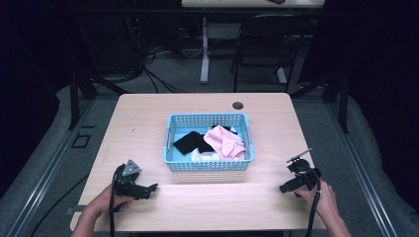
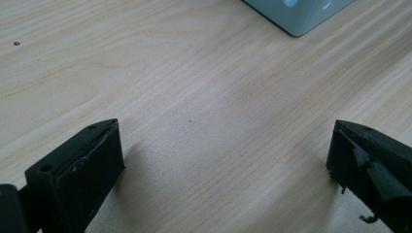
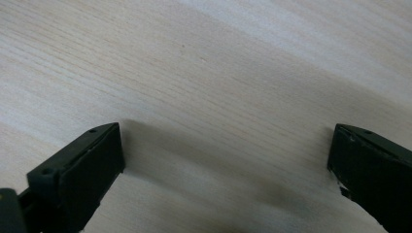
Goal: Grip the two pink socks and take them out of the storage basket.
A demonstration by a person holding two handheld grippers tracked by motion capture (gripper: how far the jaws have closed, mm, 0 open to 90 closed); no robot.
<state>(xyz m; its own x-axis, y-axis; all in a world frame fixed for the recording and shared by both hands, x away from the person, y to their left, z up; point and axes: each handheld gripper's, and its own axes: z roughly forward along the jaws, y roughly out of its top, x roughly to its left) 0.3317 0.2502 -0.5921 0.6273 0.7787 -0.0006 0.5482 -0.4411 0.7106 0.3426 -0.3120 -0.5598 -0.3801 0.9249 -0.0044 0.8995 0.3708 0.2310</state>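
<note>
1. On the high view, my left gripper sits low over the near left part of the table, with the left hand wrapped round its grip from below.
2. That left forearm comes in from the bottom edge at a slant, and the gripper's nose points to the right, across the table towards the middle.
3. The grey three-cornered plate rides on top of the left gripper, tilted up towards the basket.
4. Left gripper view: jaws wide, one at each bottom corner, bare wood grain between them, nothing held. A pale blue corner of the basket peeks in at the top edge.
5. Over to the right gripper: it hovers at the near right of the table, nose pointing left, facing the other one.
6. The right hand grips it from behind, wrist angling in from the bottom right corner, cable trailing down along the forearm.
7. Right gripper view: jaws spread wide again, only table surface between them, empty.
8. The blue basket stands at the middle of the table, between and beyond both grippers, well apart from each.
9. Inside it I see a pink cloth on the right, a black cloth on the left, and a bit of white cloth at the near wall.
</note>
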